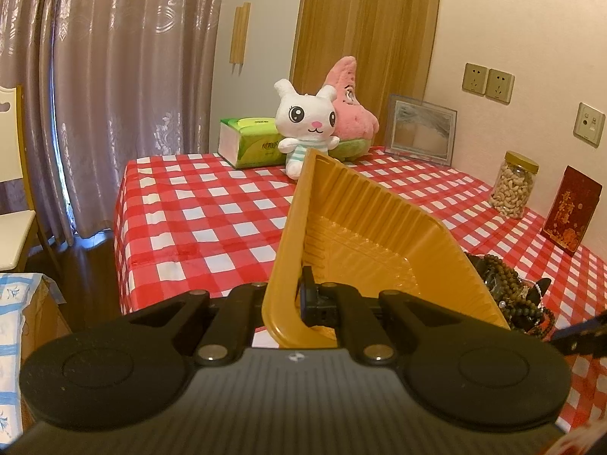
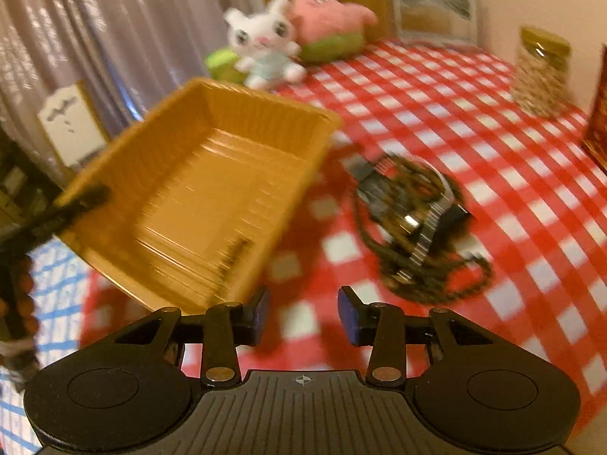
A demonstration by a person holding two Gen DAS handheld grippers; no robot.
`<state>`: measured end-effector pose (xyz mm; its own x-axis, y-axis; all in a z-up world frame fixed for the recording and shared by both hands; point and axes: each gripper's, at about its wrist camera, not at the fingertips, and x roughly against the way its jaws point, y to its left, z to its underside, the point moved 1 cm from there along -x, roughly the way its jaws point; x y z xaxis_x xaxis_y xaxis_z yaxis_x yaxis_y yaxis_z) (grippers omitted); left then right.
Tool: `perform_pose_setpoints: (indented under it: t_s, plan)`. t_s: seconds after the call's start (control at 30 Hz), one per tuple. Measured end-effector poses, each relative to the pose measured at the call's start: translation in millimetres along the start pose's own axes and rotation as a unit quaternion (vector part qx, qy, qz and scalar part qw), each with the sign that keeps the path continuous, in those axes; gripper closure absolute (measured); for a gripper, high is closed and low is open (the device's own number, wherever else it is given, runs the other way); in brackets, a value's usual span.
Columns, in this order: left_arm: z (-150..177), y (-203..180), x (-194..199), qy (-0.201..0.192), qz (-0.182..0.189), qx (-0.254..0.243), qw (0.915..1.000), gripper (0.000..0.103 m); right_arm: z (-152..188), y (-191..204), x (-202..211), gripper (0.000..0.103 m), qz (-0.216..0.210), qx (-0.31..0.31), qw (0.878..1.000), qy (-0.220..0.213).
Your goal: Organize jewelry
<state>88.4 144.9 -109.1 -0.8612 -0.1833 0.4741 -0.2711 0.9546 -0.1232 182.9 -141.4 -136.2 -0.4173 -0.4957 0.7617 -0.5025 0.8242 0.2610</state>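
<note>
The left claw (image 1: 294,299) pinches the near rim of the yellow tray (image 1: 364,235), holding it tilted up off the bench (image 1: 197,212) at frame centre. The right claw (image 2: 303,313) is spread and empty, low in its blurred view. The jewelry pile (image 2: 413,223), beads and chains, lies on the checked cloth right of centre, just beside the tray. Judged step: readying the tray. Next, the right claw must close on a strand and carry it in.
</note>
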Motion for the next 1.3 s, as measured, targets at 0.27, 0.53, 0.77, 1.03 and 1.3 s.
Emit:
perform_pose_setpoints:
  t_s: [0.27, 0.53, 0.77, 1.03, 1.3]
  plan:
    - [-1.2, 2.8, -5.2, 0.002, 0.006, -0.013, 0.9999, 0.099, 11.8, -9.2, -28.7, 0.077, 0.017, 0.055, 0.998, 0.013]
    - [-2.9, 3.2, -11.3, 0.001, 0.012, -0.020, 0.9997, 0.099, 5.3, -3.8, -46.8, 0.088, 0.018, 0.086, 0.996, 0.015]
    - [-3.2, 2.1, -14.1, 0.002, 0.014, -0.021, 0.9997, 0.099, 6.6, 1.5, -48.8, 0.097, 0.026, 0.107, 0.994, 0.012]
    - [-2.7, 1.2, -15.6, 0.002, 0.016, -0.023, 0.9996, 0.099, -17.4, 17.0, -15.4, 0.097, 0.001, 0.086, 0.995, -0.047]
    - [-2.5, 1.2, -15.5, 0.002, 0.015, -0.023, 0.9996, 0.099, -35.7, 64.7, -13.4, 0.097, -0.077, 0.104, 0.990, -0.054]
